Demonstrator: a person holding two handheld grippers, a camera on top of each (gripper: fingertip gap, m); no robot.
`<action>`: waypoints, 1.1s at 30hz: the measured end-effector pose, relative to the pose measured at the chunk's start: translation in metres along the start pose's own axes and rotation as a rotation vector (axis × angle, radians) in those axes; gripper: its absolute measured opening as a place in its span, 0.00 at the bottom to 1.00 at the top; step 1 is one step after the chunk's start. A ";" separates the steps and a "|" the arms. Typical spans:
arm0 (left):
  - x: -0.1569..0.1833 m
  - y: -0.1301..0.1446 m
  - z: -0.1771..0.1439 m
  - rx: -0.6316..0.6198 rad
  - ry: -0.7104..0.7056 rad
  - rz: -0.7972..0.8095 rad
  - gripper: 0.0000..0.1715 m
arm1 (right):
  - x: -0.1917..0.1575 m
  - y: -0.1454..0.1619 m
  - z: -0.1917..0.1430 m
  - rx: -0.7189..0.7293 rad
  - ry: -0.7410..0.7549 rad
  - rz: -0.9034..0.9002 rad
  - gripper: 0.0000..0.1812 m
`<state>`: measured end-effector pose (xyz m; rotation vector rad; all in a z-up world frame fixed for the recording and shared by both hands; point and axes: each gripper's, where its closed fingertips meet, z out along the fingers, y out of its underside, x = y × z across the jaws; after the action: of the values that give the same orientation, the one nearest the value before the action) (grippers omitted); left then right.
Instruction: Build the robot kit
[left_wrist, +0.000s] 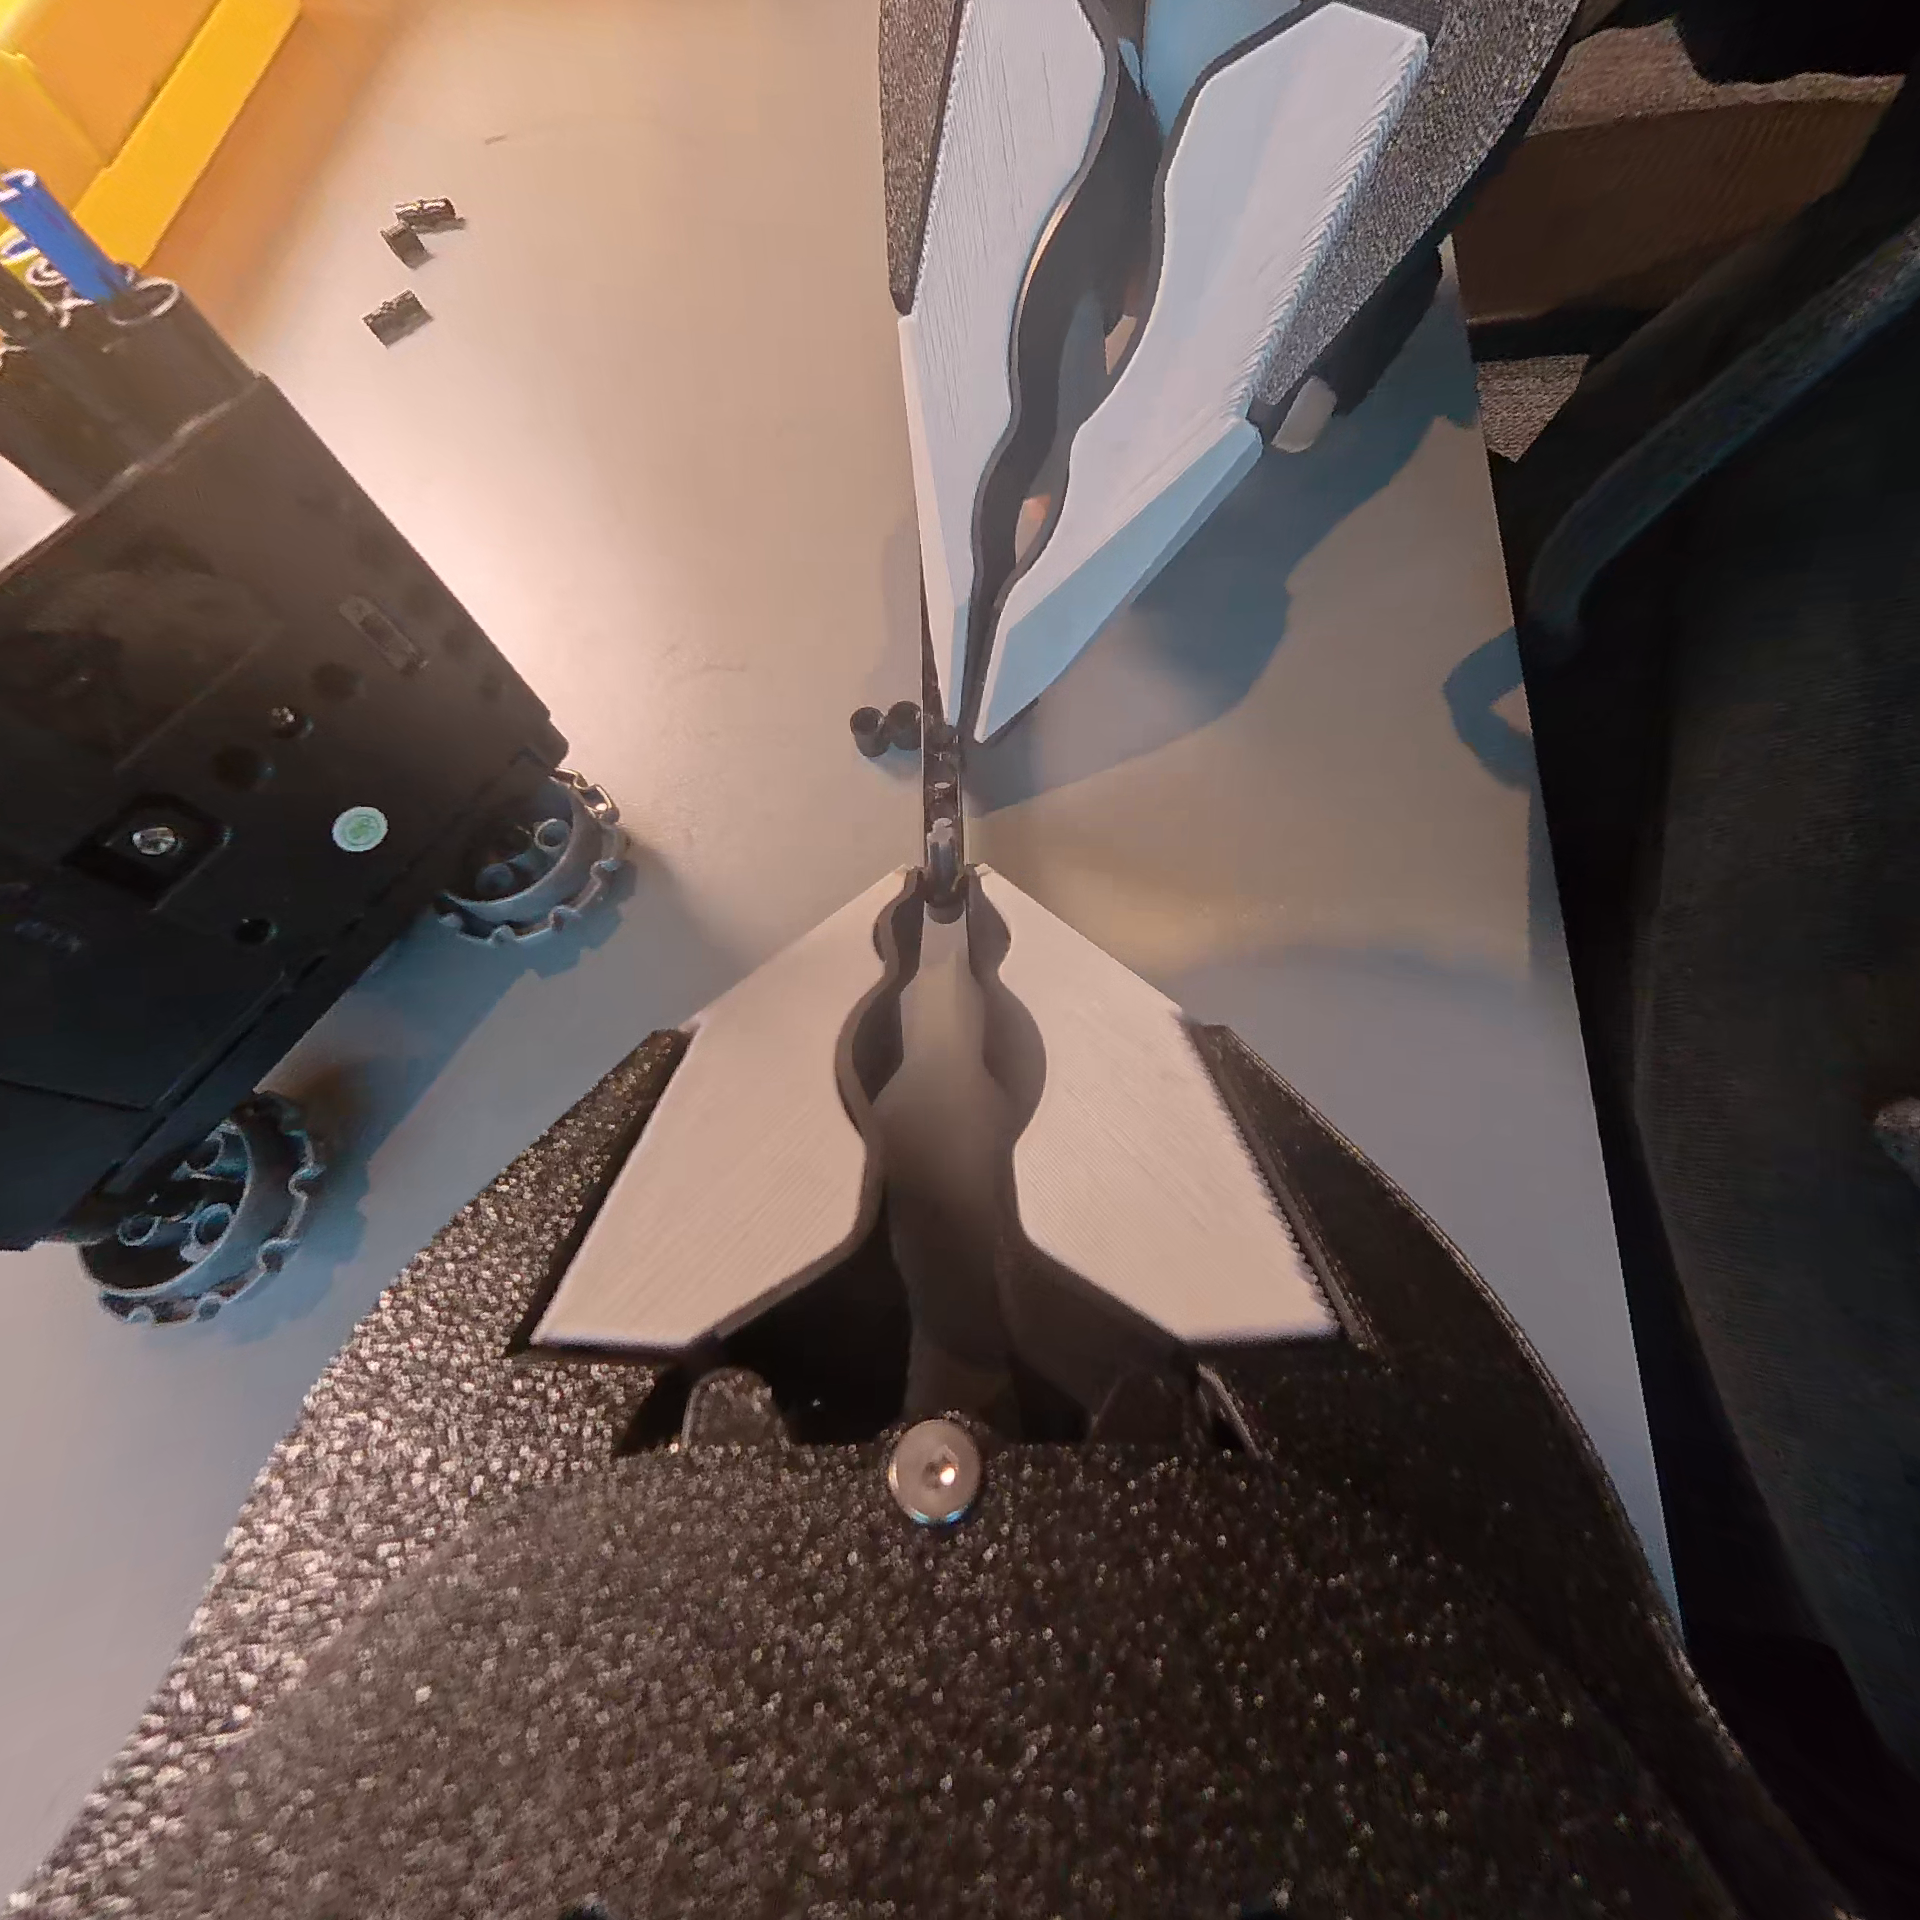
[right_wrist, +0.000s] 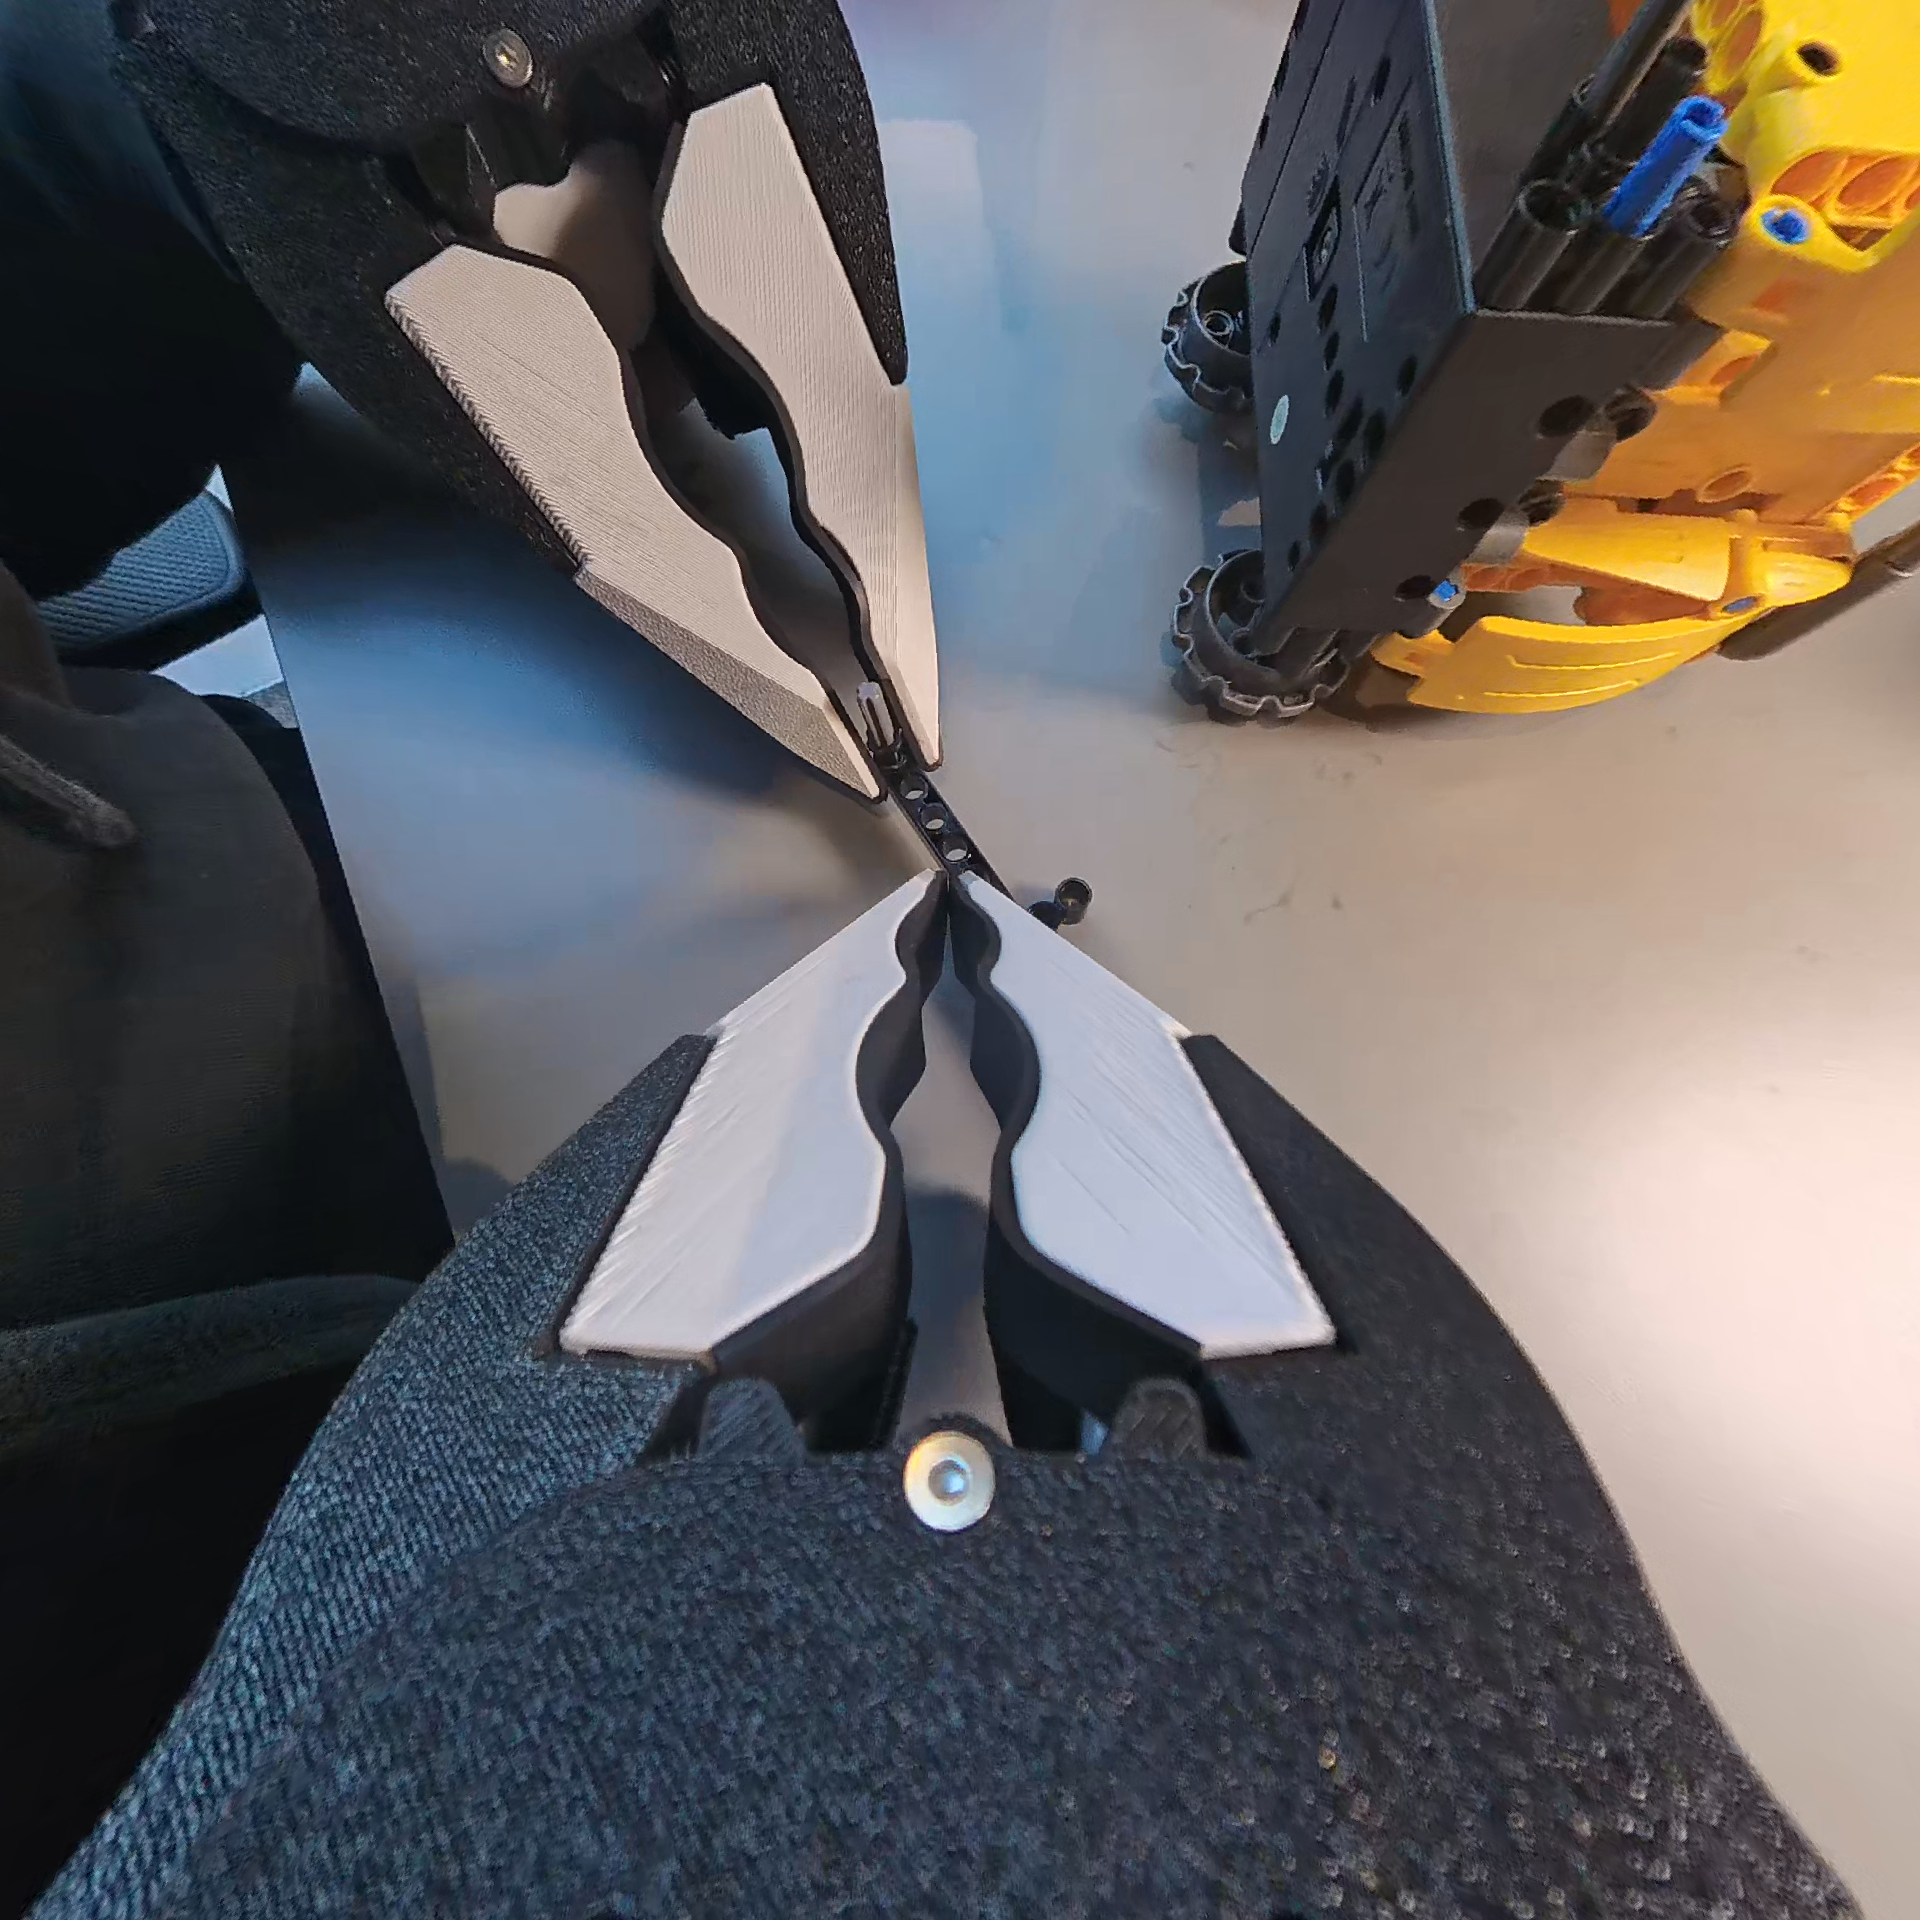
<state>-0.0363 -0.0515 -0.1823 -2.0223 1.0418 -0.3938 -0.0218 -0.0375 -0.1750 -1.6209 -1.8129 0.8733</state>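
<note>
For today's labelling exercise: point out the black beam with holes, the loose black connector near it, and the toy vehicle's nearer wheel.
black beam (right_wrist: 928, 814), right wrist view, on its holed face.
black connector (right_wrist: 1070, 892), right wrist view, on its round end.
wheel (right_wrist: 1236, 665), right wrist view, on its toothed rim.

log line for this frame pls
left gripper: shut on black holed beam | right gripper: shut on beam's other end | toy vehicle: beside

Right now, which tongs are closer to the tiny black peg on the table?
Right. The right tongs pinch the black beam just beside the peg; the left tongs hold its other end, farther off.
</note>
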 end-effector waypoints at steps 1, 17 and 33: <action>0.000 0.000 0.000 0.001 0.000 0.000 0.03 | 0.000 0.000 0.000 -0.002 -0.001 -0.003 0.00; 0.002 0.000 -0.001 0.003 0.002 0.002 0.03 | 0.002 0.004 -0.004 -0.008 -0.006 0.010 0.00; 0.002 0.001 -0.001 0.001 0.009 -0.005 0.03 | 0.002 0.004 -0.005 0.019 -0.032 0.028 0.00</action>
<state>-0.0358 -0.0541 -0.1825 -2.0243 1.0420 -0.4066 -0.0154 -0.0345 -0.1751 -1.6331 -1.8023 0.9307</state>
